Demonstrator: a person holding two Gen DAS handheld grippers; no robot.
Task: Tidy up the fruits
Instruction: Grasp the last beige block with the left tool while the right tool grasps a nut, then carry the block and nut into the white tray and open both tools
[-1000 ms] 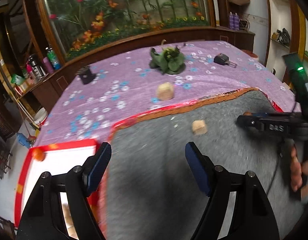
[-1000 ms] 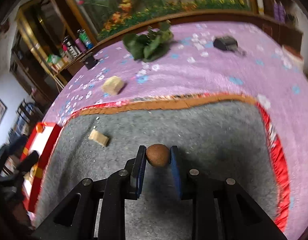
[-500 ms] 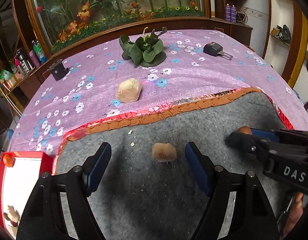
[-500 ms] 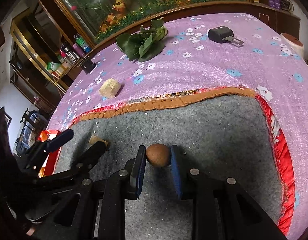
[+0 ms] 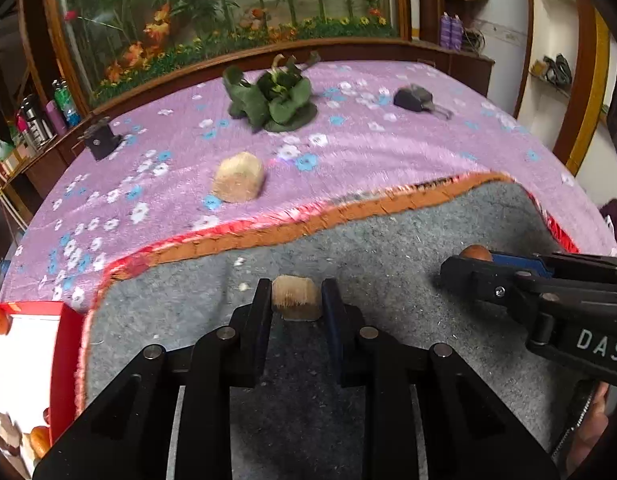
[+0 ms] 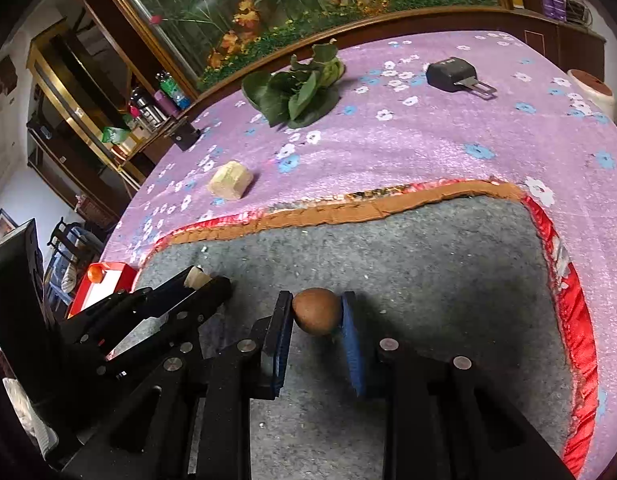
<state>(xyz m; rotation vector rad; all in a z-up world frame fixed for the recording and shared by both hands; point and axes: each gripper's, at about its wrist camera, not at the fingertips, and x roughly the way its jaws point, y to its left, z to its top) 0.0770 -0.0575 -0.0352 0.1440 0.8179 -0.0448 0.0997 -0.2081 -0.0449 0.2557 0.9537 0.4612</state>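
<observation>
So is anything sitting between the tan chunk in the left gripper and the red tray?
Nothing visible. The left gripper grips the tan chunk; only bare grey mat lies between it and the red tray.

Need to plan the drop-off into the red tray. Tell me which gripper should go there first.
Left. The left gripper is shut on the tan chunk and sits nearer the red tray; the right gripper, shut on the brown fruit, would probably have to cross over it.

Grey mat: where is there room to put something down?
The grey mat is bare between the right tool and its orange border. The purple cloth is bare between the leafy greens and black gadget. It is crowded around both tools.
</observation>
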